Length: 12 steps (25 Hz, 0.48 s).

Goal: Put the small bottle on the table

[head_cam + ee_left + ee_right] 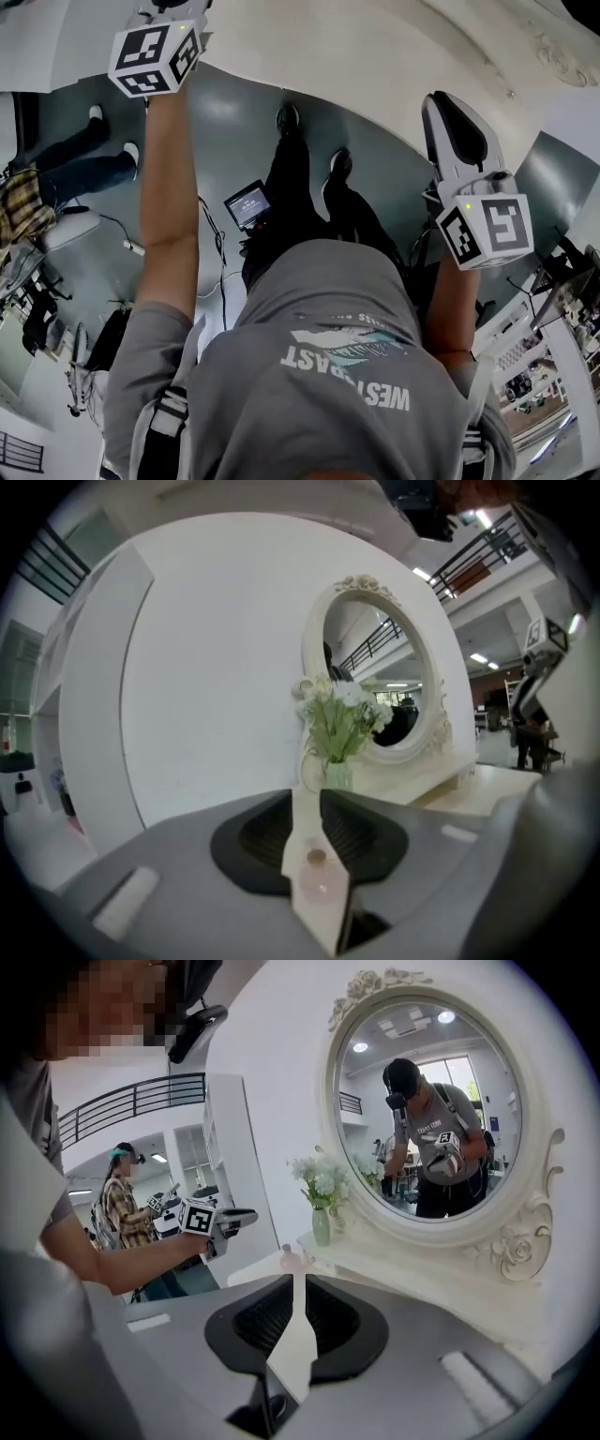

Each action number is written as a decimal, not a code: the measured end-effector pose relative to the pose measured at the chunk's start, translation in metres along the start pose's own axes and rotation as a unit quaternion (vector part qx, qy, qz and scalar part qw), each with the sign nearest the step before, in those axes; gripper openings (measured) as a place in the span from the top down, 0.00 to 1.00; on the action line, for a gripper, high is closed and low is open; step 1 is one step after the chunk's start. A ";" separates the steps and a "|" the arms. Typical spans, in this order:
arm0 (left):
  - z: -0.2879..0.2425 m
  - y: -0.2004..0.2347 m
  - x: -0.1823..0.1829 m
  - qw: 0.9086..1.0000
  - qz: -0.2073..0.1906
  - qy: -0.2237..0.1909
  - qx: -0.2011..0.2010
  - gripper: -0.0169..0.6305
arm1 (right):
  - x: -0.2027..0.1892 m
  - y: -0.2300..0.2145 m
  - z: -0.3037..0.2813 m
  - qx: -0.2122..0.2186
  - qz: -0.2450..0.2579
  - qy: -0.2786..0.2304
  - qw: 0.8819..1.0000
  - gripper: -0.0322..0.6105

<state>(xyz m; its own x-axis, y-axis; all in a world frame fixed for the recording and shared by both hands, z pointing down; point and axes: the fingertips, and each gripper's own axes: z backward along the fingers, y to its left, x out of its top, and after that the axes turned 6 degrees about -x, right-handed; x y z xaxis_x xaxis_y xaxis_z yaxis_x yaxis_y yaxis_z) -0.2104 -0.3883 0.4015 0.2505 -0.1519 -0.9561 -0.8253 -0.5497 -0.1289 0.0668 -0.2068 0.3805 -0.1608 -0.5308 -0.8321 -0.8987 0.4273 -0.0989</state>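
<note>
Down on the counter (251,1268), finds the small bottle (289,1260) upright beside the vase (321,1227), clear of the half-open left hand-held gripper (306,803) and near-closed, empty right hand-held gripper (298,1283); seems placed, calls only for backing off.

The vase of flowers (336,728) and oval mirror (380,667) blocked the left gripper view's centre. The table (478,789) lay open at right, and the small bottle (319,874) stood at lower centre.
</note>
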 end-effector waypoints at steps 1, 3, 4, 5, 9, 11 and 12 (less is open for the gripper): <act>0.012 -0.001 0.012 1.000 -0.005 -0.008 0.007 0.85 | 0.006 0.001 0.004 0.001 0.003 -0.007 1.000 0.88; 0.036 -0.007 0.036 1.000 -0.014 -0.023 0.016 0.90 | 0.017 0.004 0.015 0.004 0.009 -0.020 1.000 0.89; 0.049 -0.012 0.047 0.999 -0.017 -0.030 0.018 0.92 | 0.022 0.005 0.021 0.005 0.013 -0.026 1.000 0.90; 0.062 -0.019 0.058 0.999 -0.021 -0.036 0.018 0.95 | 0.027 0.007 0.027 0.007 0.016 -0.032 0.999 0.91; 0.106 -0.057 0.097 0.998 -0.039 -0.051 -0.001 0.97 | 0.043 0.011 0.051 0.013 0.035 -0.056 0.998 0.95; 0.119 -0.089 0.112 0.997 -0.048 -0.051 -0.016 0.97 | 0.046 0.003 0.065 0.014 0.043 -0.068 0.997 0.95; 0.124 -0.107 0.118 0.997 -0.053 -0.050 -0.024 0.97 | 0.047 -0.003 0.074 0.014 0.047 -0.074 0.996 0.95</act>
<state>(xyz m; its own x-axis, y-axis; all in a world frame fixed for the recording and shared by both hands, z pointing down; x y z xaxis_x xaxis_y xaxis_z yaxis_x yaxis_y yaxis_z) -0.1553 -0.2456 0.2693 0.2809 -0.0092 -0.9597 -0.7711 -0.5975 -0.2200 0.0917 -0.1790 0.3013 -0.1794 -0.3750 -0.9095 -0.8704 0.4913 -0.0309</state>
